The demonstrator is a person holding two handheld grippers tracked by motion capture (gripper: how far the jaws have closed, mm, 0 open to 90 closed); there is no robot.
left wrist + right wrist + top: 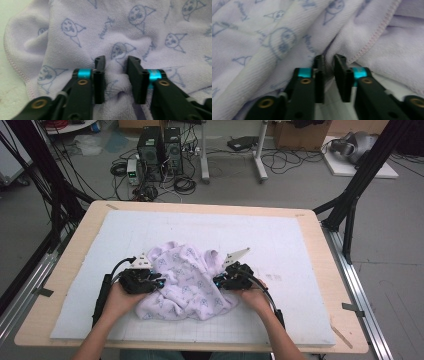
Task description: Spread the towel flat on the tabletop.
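One soft purple towel, crumpled mid-table, left gripper at 9 o'clock, right gripper at 3. Up close: blue cartoon faces, stitched hem; both jaws pinching towel folds.

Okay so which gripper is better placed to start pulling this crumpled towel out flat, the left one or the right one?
Probably the left gripper: a thick fold of the towel bunches between its jaws. The right gripper pinches only a thin fold near the hem, a slimmer hold that might slip.
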